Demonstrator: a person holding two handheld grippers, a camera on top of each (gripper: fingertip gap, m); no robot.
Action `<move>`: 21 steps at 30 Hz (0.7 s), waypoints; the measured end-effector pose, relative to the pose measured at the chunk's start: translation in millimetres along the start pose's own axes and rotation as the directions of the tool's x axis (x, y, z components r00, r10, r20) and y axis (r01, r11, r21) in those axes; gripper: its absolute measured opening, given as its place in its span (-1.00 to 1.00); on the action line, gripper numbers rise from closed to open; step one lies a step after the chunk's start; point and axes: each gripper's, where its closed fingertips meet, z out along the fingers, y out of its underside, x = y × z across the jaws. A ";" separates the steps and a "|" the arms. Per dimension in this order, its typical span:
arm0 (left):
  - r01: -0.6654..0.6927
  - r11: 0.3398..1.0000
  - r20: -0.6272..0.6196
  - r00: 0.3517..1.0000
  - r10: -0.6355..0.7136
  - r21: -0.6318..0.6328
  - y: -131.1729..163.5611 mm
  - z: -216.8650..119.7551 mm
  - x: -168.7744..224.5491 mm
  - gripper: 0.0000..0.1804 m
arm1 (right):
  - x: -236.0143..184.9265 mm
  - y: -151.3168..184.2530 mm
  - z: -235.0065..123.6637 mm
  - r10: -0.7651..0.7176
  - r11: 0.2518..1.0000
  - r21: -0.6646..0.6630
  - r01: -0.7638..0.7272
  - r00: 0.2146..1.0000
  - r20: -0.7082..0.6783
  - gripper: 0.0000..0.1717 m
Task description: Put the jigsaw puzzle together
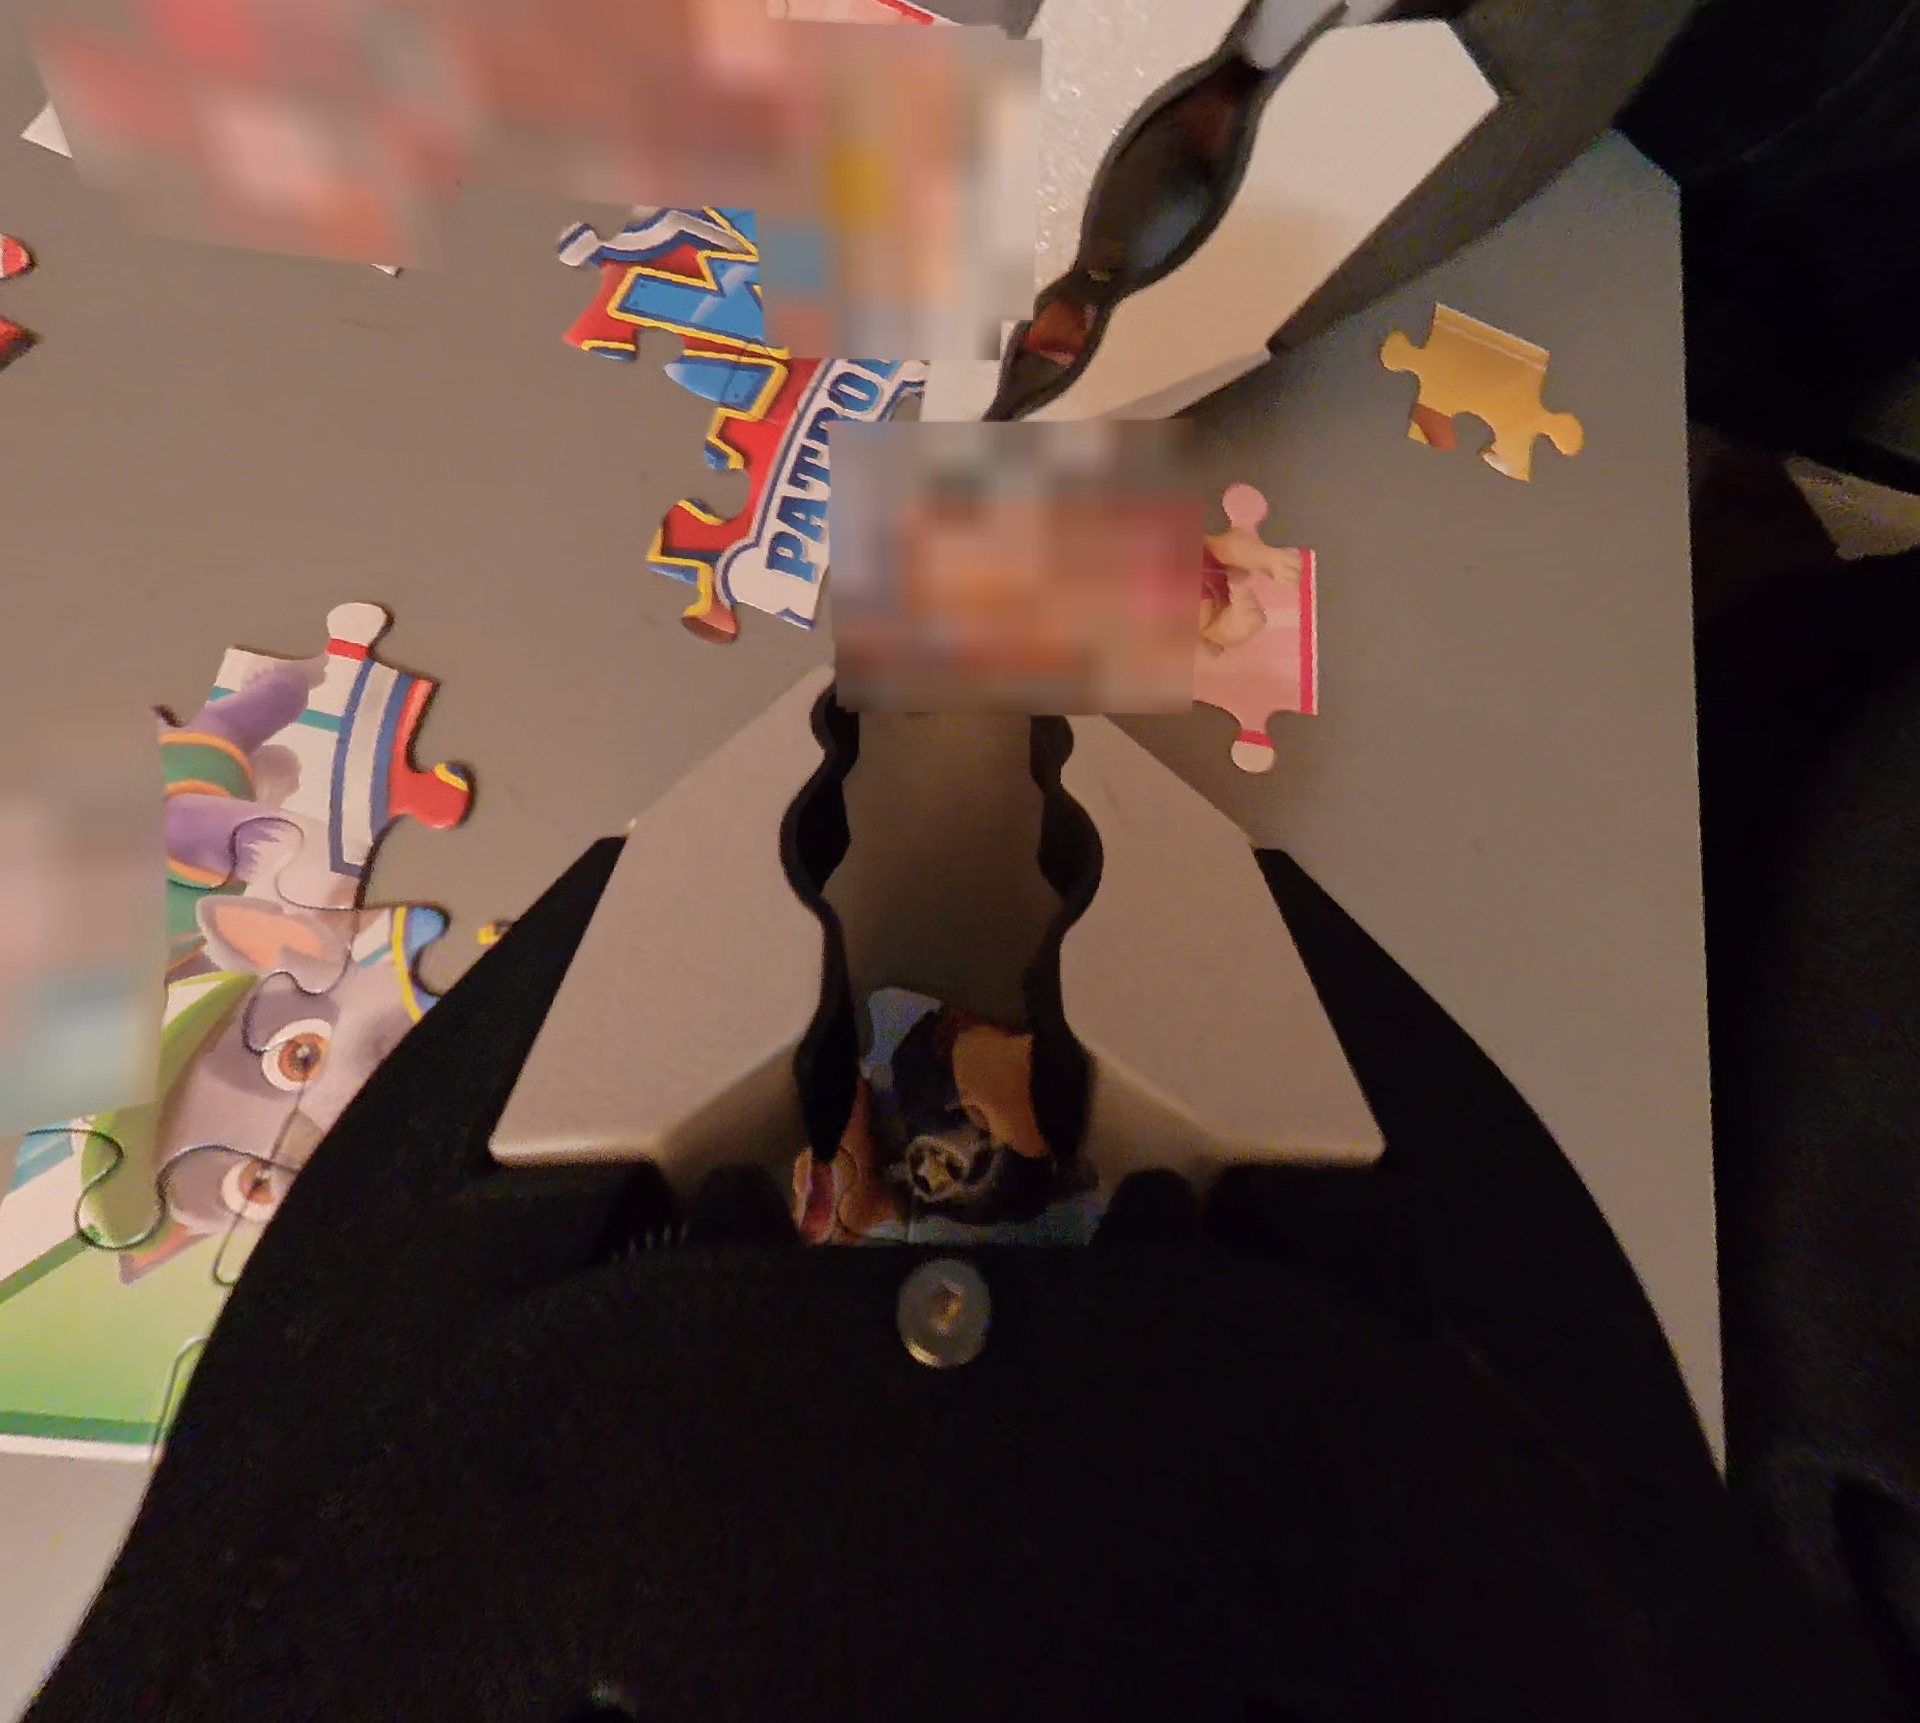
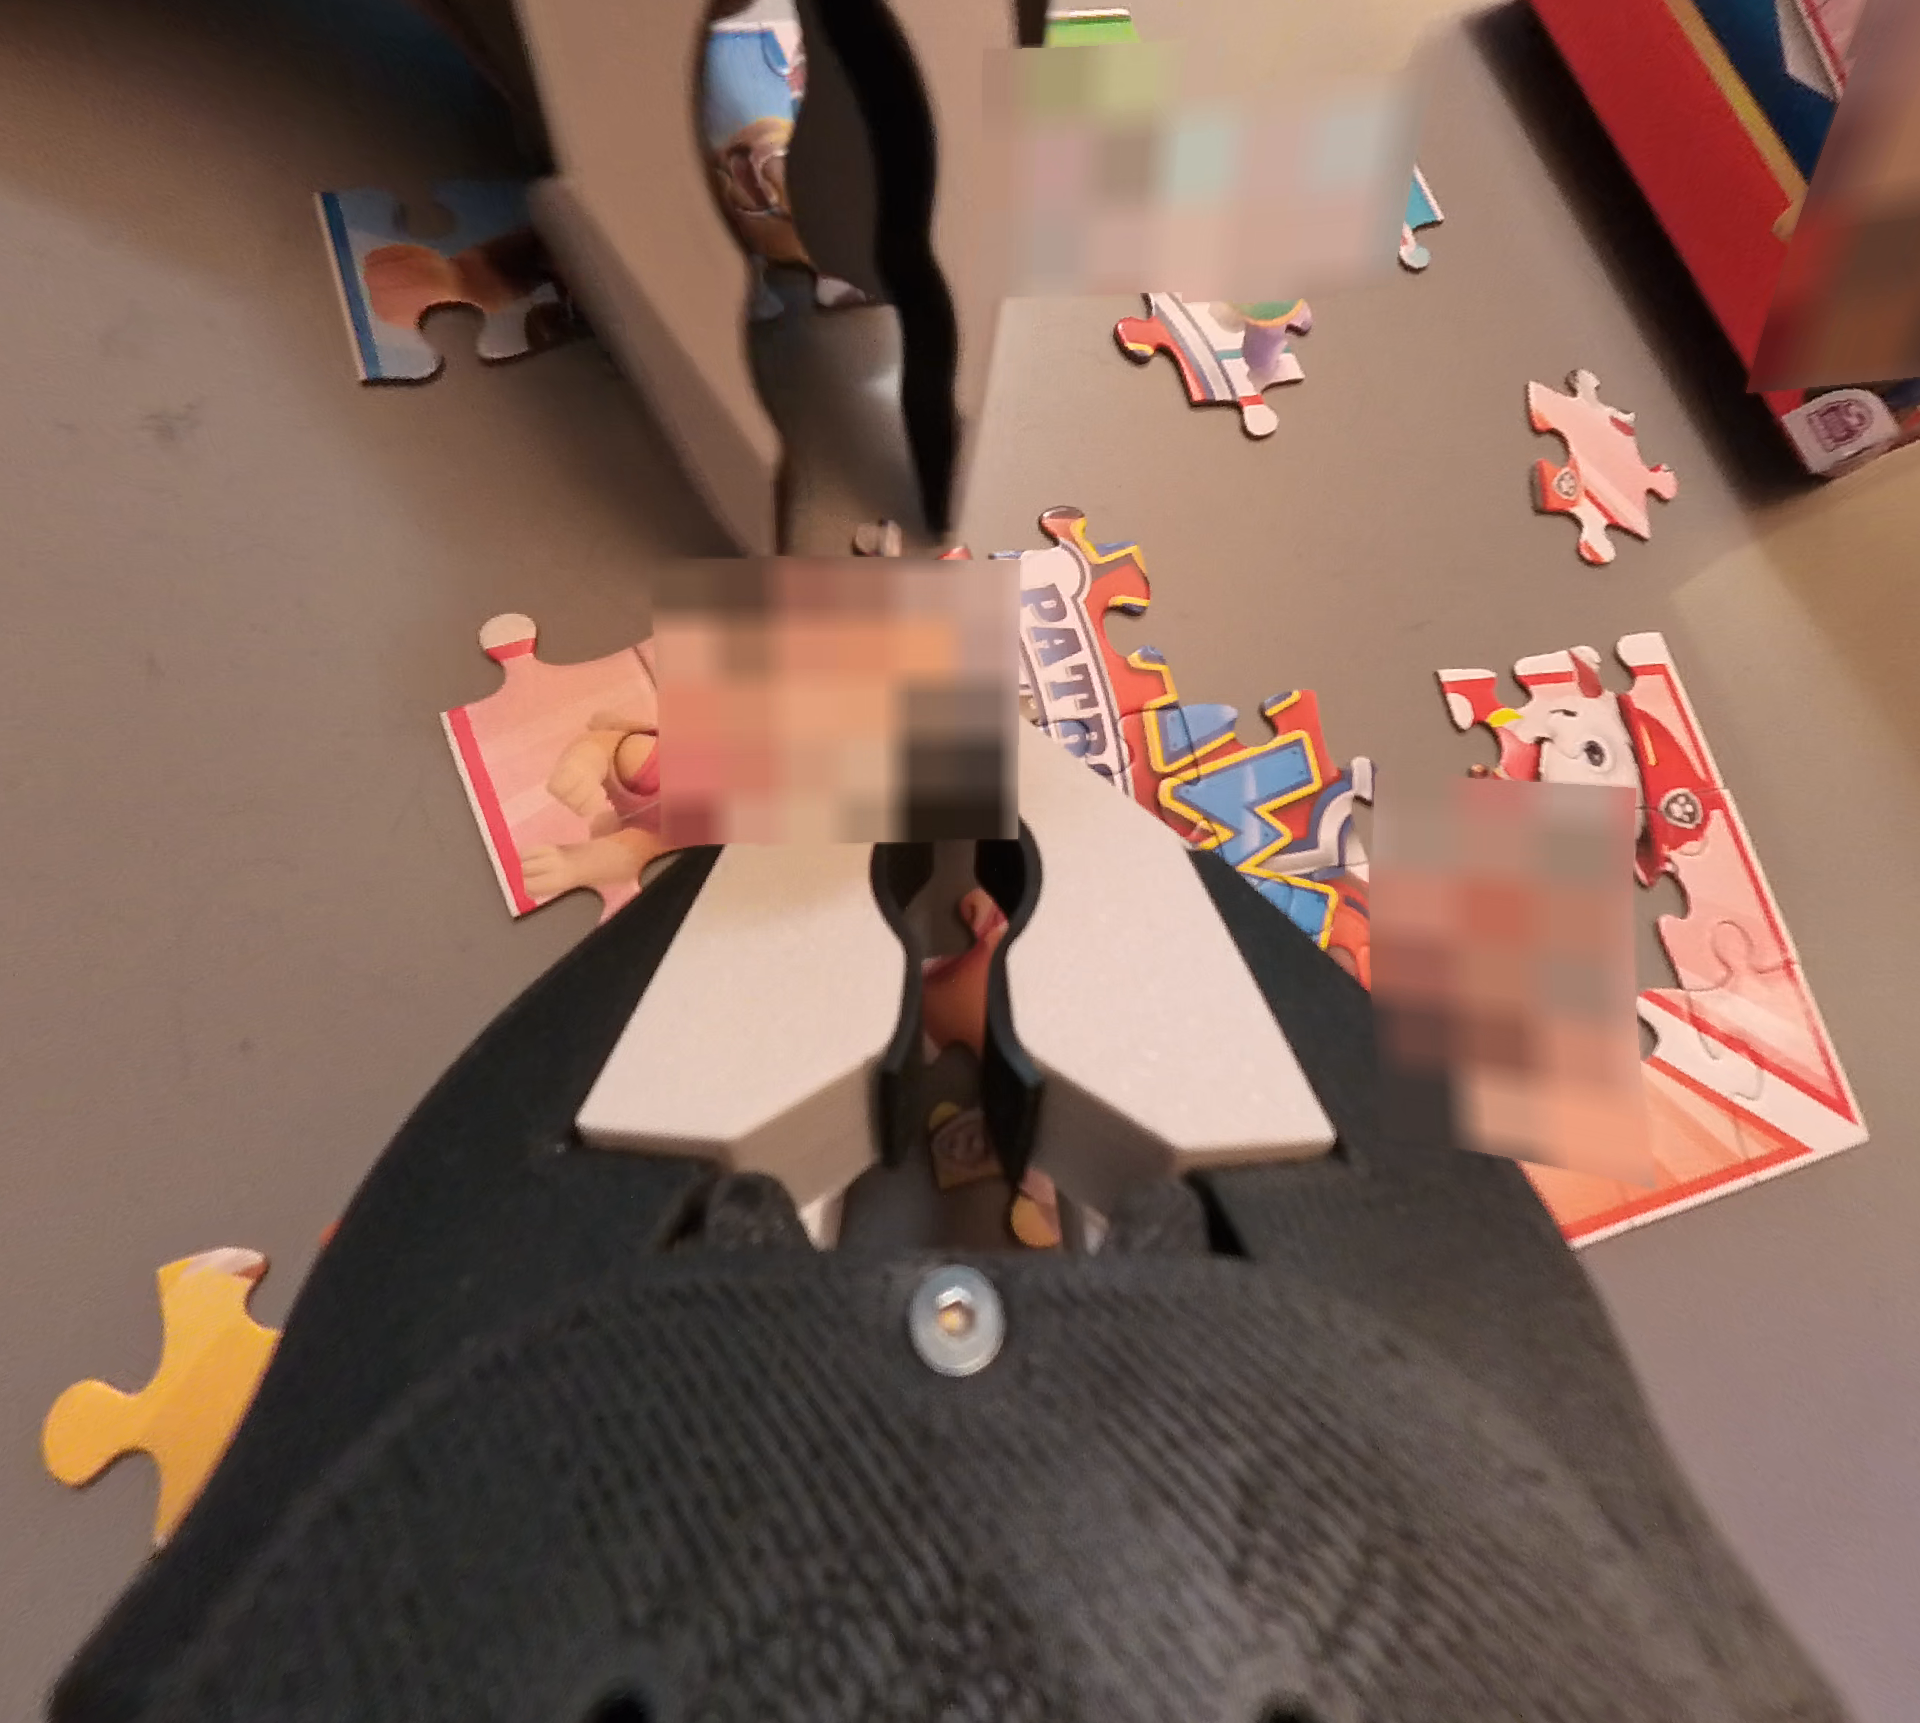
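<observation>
My left gripper (image 1: 940, 717) is open, with bare grey table between its fingers. Its tips stand just short of a group of joined puzzle pieces, partly behind a blurred patch. That group's pink piece (image 1: 1257, 634) shows to the right, and the red, blue and yellow logo pieces (image 1: 748, 468) to the left. My right gripper (image 1: 1013, 400) comes in from the far right. It is shut, with its tips down at the far side of the same group. In the right wrist view my right gripper (image 2: 961, 842) is shut over the pink piece (image 2: 551, 759), and the left gripper (image 2: 852, 530) faces it, open.
A yellow piece (image 1: 1475, 390) lies near the table's right edge (image 1: 1694, 738). A joined section with a grey dog (image 1: 260, 998) lies at left. A red-and-white joined section (image 2: 1714, 894), several loose pieces (image 2: 1595, 463) and a red and blue box (image 2: 1662, 115) lie beyond. Left and right tips are no more than a few centimetres apart.
</observation>
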 end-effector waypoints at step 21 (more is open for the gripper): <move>-0.059 0.998 0.158 0.986 0.060 -0.012 -1.1 -1.3 -17.8 -0.80 | -0.1 -2.7 2.8 0.015 1.000 0.003 -0.014 1.000 -0.005 -1.00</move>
